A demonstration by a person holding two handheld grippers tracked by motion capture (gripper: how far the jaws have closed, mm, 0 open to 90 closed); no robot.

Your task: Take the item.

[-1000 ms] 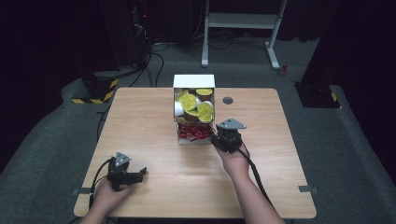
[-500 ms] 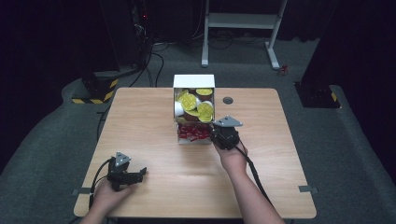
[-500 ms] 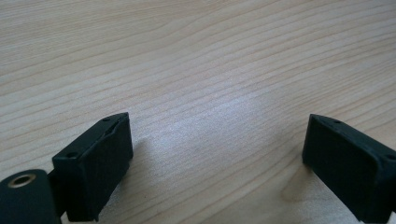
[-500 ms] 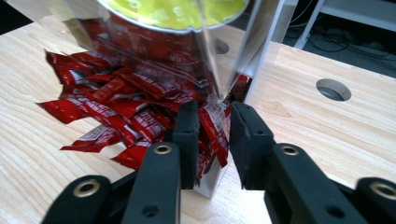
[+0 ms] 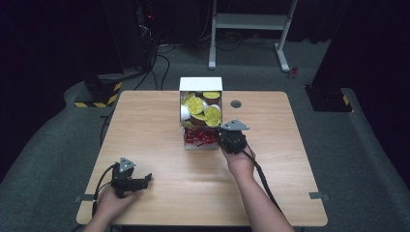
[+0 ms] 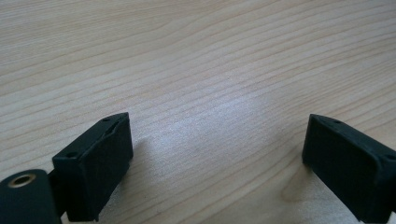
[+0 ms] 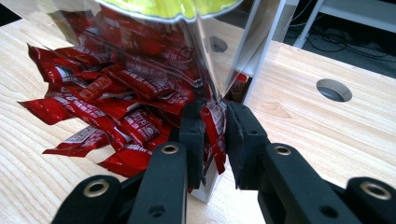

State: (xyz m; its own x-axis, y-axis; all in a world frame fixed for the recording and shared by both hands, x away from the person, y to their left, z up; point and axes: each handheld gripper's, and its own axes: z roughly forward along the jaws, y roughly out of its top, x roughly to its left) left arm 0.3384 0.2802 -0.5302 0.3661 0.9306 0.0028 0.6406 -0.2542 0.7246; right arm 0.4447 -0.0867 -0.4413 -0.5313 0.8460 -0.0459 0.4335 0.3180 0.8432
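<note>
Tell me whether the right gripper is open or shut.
Shut on a red packet: in the right gripper view the right gripper has just been closing, and its black jaws pinch one packet at the front corner of the white box.

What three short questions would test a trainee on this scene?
1. True or false: the left gripper holds a red packet.
2. Where do the red packets lie? A) in the white box, below the yellow-lidded cups; B) on the floor; C) beside the left gripper.
3. What is between the fingers of the right gripper?
Key: 1 false, its fingers stand open over the bare table. 2 A. 3 One red packet; the fingers have just been closing on it.
</note>
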